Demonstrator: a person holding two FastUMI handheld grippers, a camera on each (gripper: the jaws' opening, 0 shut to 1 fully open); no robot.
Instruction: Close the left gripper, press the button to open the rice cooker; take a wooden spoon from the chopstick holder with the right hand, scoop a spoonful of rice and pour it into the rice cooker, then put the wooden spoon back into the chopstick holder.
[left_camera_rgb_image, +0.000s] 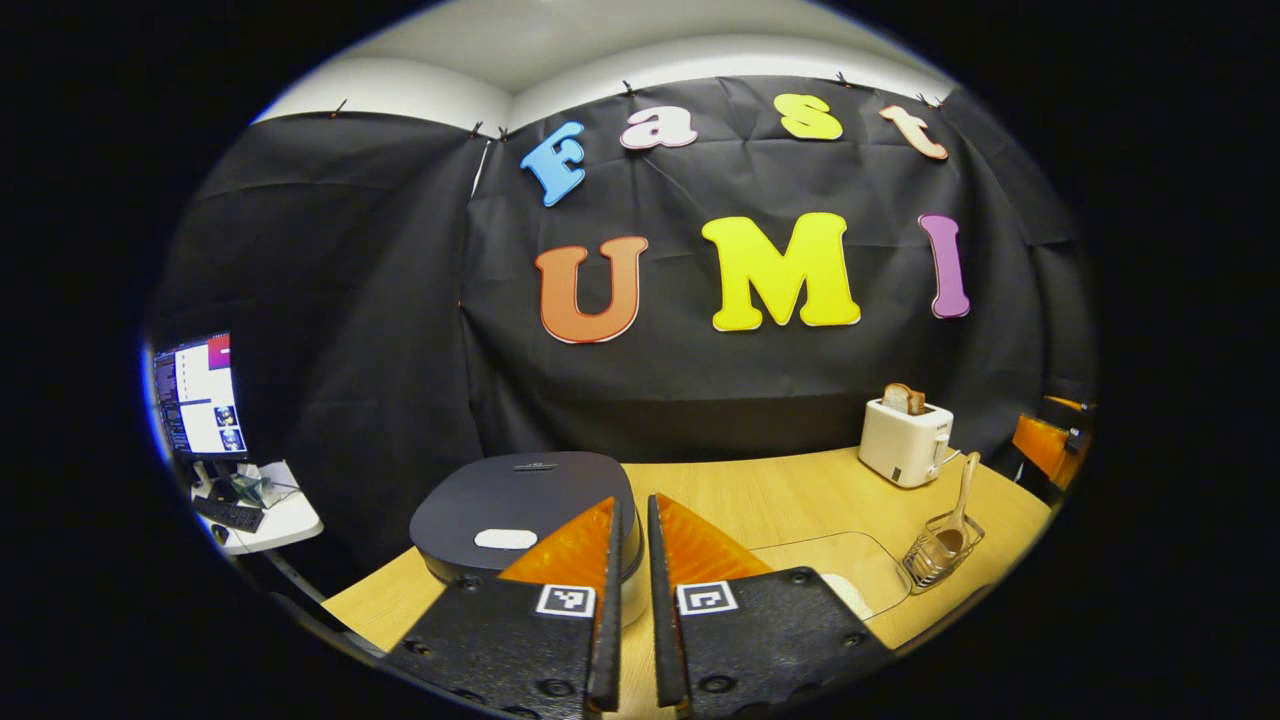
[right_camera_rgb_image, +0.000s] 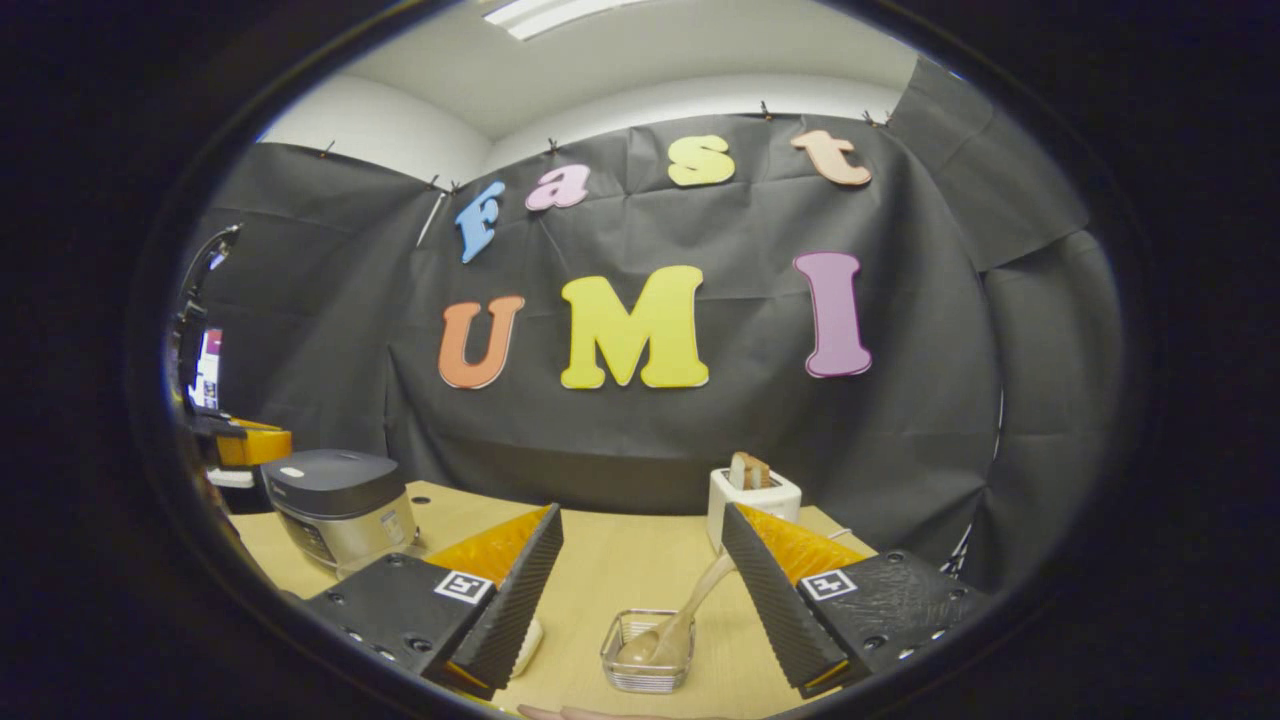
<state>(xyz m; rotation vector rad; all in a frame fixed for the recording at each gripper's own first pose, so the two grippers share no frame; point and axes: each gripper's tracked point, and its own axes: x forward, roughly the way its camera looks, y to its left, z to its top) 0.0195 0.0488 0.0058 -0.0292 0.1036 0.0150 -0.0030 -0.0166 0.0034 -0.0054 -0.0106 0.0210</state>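
The dark rice cooker (left_camera_rgb_image: 520, 495) stands with its lid down, a pale button (left_camera_rgb_image: 505, 538) on the front of the lid. My left gripper (left_camera_rgb_image: 632, 502) hovers just right of the lid, fingers drawn together to a thin slit, holding nothing. In the right gripper view the cooker (right_camera_rgb_image: 340, 505) is at the far left. A wooden spoon (right_camera_rgb_image: 690, 610) leans in the wire chopstick holder (right_camera_rgb_image: 645, 660), bowl end down. My right gripper (right_camera_rgb_image: 640, 512) stands open above and behind the holder, the spoon's handle close to its right finger. A clear container (left_camera_rgb_image: 830, 555) holding white rice (left_camera_rgb_image: 850, 592) lies partly behind my left gripper's right finger.
A white toaster (left_camera_rgb_image: 905, 440) with bread in its slot stands at the back of the wooden table (left_camera_rgb_image: 760, 490), beyond the chopstick holder (left_camera_rgb_image: 940, 550). A monitor and keyboard sit on a small white desk (left_camera_rgb_image: 270, 520) off to the left. A fingertip (right_camera_rgb_image: 590, 712) shows at the bottom edge.
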